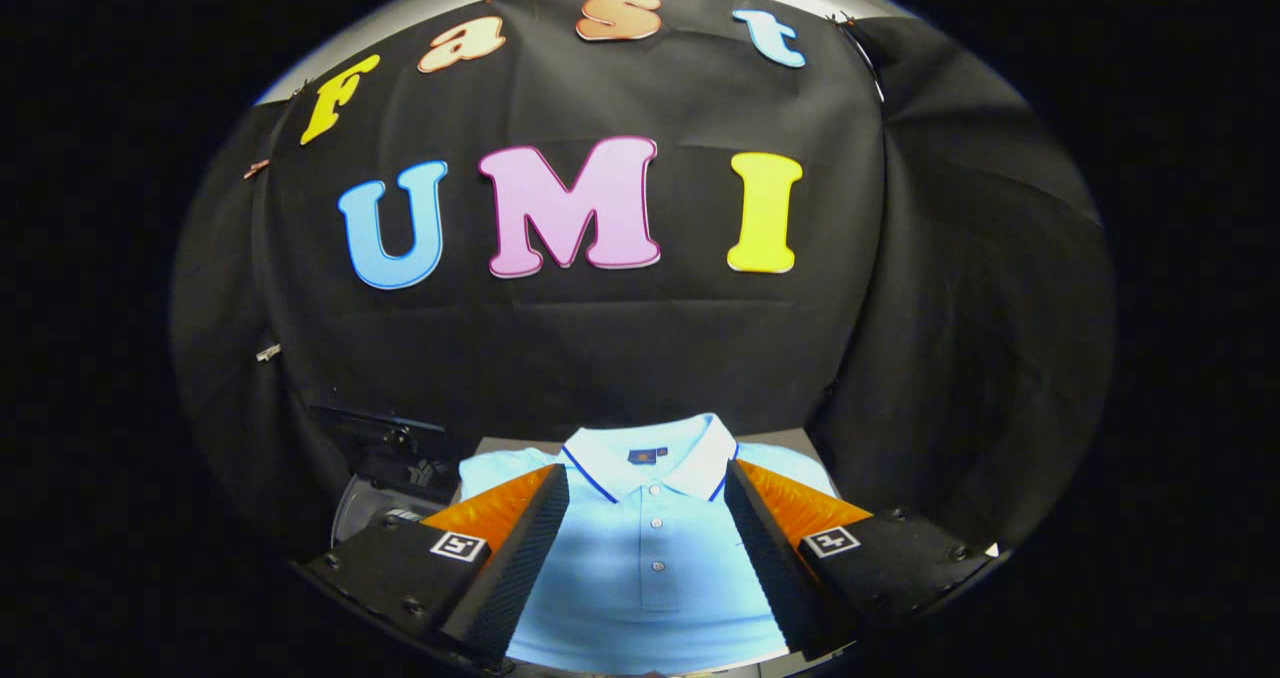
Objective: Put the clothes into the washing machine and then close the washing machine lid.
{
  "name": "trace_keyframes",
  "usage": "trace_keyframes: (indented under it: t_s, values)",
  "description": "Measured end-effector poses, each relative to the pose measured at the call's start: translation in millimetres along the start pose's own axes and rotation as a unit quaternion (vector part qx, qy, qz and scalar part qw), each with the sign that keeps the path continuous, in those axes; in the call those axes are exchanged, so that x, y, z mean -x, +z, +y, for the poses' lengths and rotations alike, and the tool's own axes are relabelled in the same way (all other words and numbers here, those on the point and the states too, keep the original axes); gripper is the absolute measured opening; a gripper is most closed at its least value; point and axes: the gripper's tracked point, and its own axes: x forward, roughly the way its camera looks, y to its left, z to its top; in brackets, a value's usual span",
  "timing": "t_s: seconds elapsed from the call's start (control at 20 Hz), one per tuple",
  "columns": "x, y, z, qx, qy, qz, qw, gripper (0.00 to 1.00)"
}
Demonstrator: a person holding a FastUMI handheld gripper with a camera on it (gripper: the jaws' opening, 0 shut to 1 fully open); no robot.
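Note:
A light blue polo shirt [650, 548] with a white collar lies flat on a grey surface, its collar pointing away from me and its button placket running between my fingers. My gripper [647, 478] is open above the shirt, one finger over each shoulder, and nothing is held between them. To the left of the shirt, behind my left finger, I see part of the washing machine [375, 503]: a round rim and a dark raised lid.
The grey surface [790, 441] under the shirt ends just beyond the collar, where the black cloth wall rises close behind. Cloth also hangs on the left and right sides.

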Motion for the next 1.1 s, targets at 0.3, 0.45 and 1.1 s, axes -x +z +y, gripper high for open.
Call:
trace_keyframes:
  t_s: [0.3,0.45,1.1]
  values:
    - [-29.6,-43.4,-12.5,0.001,-0.004,0.065,0.998,0.99]
    - [-40.0,-66.2,-13.8,-0.002,-0.001,0.109,0.994,0.99]
    - [-50.7,-101.8,-18.8,-0.018,-0.01,0.182,0.983,0.99]
